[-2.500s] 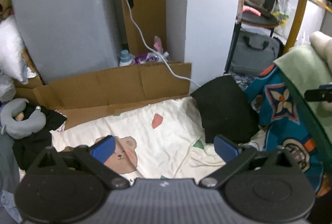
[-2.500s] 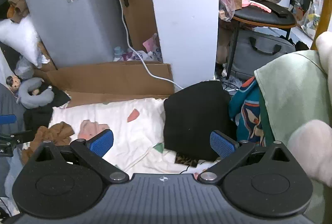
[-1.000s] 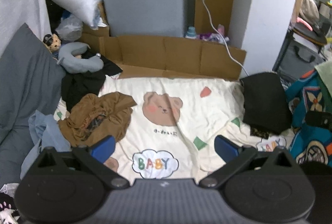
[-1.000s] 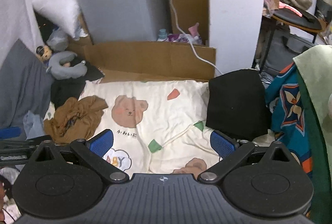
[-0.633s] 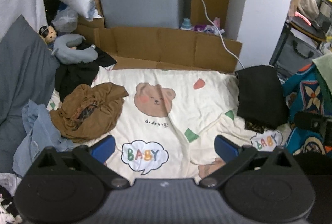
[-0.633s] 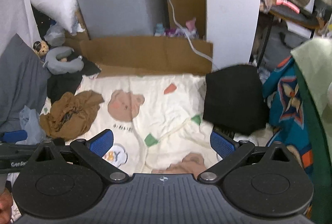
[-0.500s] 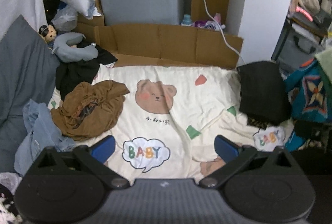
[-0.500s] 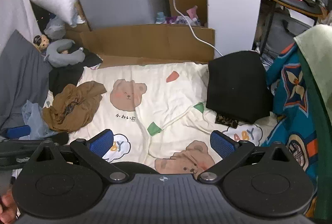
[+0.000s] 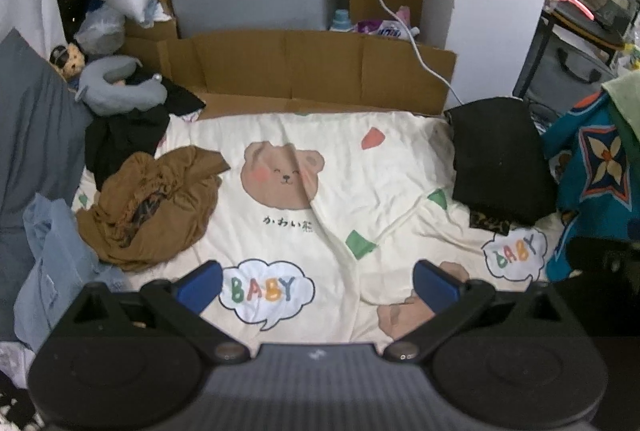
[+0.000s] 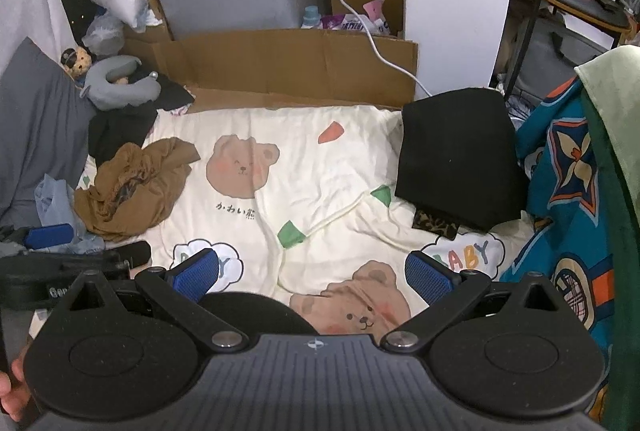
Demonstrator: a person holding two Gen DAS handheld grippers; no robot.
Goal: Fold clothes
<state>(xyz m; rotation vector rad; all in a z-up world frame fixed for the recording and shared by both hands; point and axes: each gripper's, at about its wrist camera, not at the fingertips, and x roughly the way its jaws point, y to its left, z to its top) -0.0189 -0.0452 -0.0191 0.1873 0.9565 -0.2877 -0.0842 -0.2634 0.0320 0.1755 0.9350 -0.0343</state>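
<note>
Below me, the cream bear-print sheet [image 9: 360, 167] fills most of what I see, and I use it as my landmark. On its far right corner lies a folded black garment [image 9: 498, 163], long axis running from the sheet's near side toward the cardboard [image 9: 312, 67] at its far edge. On the sheet's left edge sits a crumpled brown garment [image 9: 156, 199], bunched with no clear direction, and just left of that, off the sheet, lies pale blue denim [image 9: 56, 263]. My left gripper [image 9: 316, 281] and right gripper [image 10: 312, 271] both hover over the sheet's near edge, fingers spread wide, holding nothing. The blue pads [image 10: 426, 277] are bare.
</note>
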